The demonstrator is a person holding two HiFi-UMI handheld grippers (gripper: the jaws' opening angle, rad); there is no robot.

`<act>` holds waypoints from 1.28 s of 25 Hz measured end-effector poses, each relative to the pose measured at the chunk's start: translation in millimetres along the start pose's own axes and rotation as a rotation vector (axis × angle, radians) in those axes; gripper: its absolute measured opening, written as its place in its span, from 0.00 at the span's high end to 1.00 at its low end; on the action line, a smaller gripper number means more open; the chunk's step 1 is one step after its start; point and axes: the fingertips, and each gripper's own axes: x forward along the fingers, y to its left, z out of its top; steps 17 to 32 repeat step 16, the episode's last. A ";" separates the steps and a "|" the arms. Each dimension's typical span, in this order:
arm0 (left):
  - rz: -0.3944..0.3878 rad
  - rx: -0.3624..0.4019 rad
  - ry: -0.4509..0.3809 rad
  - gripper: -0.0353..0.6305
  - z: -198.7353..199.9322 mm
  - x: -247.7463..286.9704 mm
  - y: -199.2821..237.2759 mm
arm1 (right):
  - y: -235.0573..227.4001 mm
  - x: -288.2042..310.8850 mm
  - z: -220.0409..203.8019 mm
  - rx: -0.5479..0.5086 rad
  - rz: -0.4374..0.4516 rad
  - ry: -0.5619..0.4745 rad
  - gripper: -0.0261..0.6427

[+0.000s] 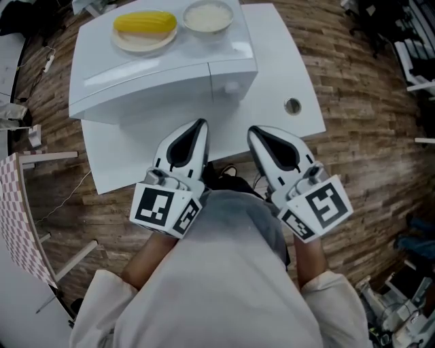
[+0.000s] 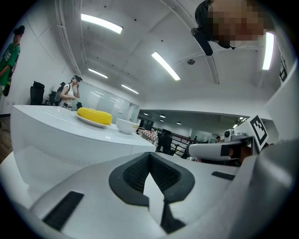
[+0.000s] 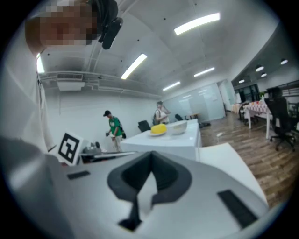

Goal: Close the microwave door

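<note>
Both hang at six o'clock: left gripper (image 1: 199, 124) and right gripper (image 1: 253, 130), jaws pressed together, empty. Microwave (image 1: 163, 68) sits at twelve, its door (image 1: 146, 102) seemingly flush (hard to tell from above). Push flat and gently.

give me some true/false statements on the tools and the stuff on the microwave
1. A plate holding yellow corn sits on the microwave. True.
2. The bowl sits on the plate. False: it stands beside the plate, on the microwave.
3. The left tool grips the microwave. False: it is shut on nothing, short of the microwave.
4. The right tool is shut and empty. True.
</note>
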 end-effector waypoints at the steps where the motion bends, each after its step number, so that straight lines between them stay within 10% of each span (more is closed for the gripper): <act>1: 0.001 0.000 0.001 0.92 0.0 0.7 -0.1 | -0.4 0.5 0.1 0.002 0.003 0.001 0.93; 32: -0.007 -0.018 0.027 0.92 -11.7 13.0 -4.8 | -6.8 1.9 -7.6 0.036 0.010 0.012 0.93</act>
